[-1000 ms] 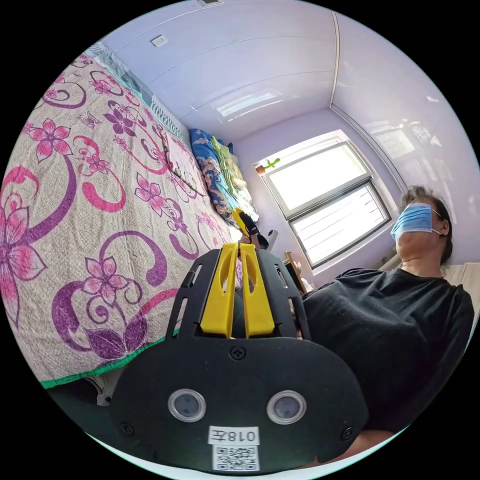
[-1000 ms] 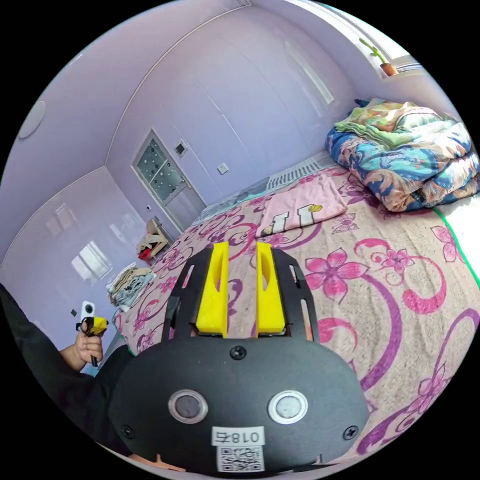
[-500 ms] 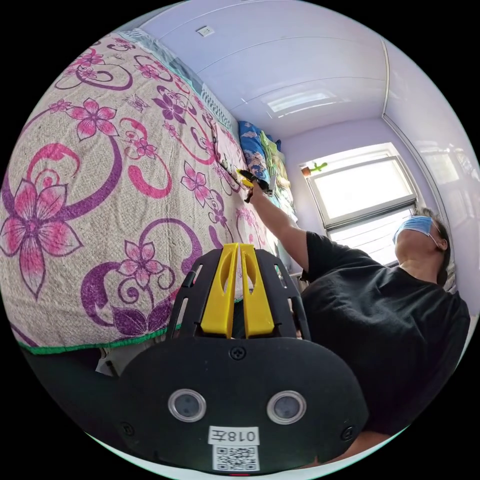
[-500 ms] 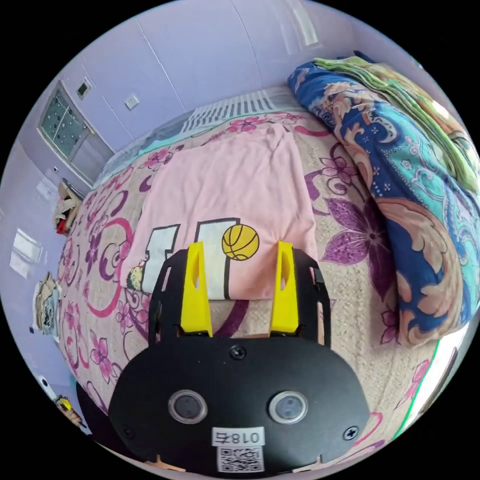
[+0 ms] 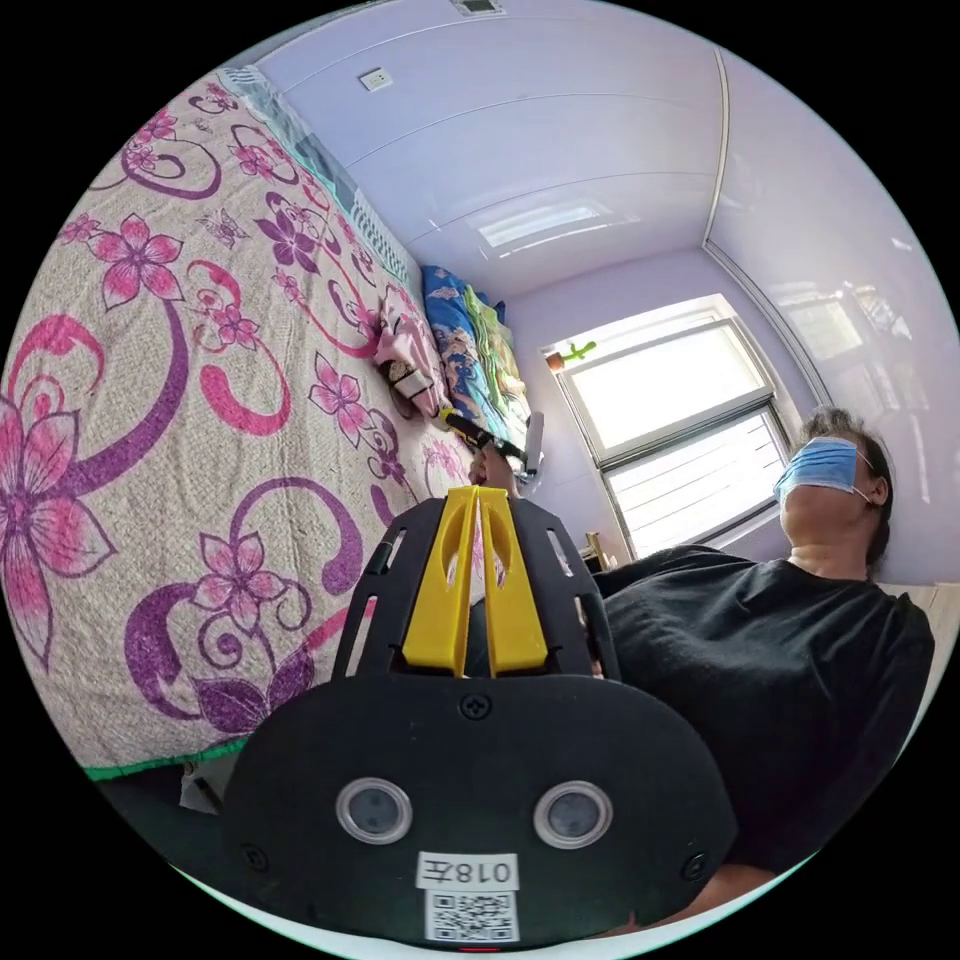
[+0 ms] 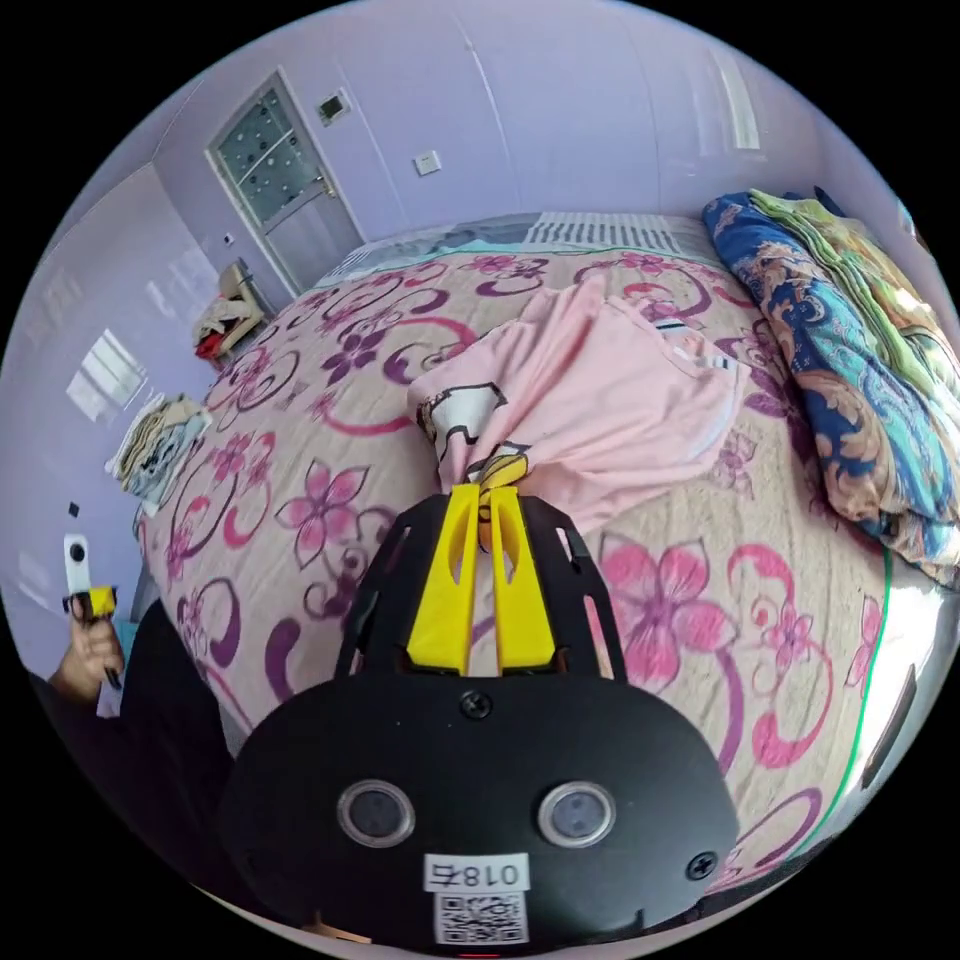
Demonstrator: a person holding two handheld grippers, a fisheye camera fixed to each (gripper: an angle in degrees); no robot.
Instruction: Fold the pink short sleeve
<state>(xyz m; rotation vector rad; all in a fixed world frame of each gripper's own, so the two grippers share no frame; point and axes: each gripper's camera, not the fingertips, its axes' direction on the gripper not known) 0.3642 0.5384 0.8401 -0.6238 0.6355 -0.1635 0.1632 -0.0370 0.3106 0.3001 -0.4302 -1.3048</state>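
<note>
My right gripper (image 6: pixel 483 492) has its yellow fingers (image 6: pixel 446 585) pinched on a bunched edge of the pink short sleeve (image 6: pixel 600 400), whose cloth rises from the fingertips and spreads beyond them over the flowered bedspread (image 6: pixel 320 500). Past the shirt and to the fingers' right lies a folded quilt stack (image 6: pixel 860 370). My left gripper (image 5: pixel 478 493) has its fingers pressed together on nothing, near the bed's edge, with the shirt far beyond their tips.

The right claw (image 6: pixel 485 500), open half a second ago, has closed on the shirt (image 6: pixel 600 400), bunching it up off the bed (image 6: pixel 300 480).
</note>
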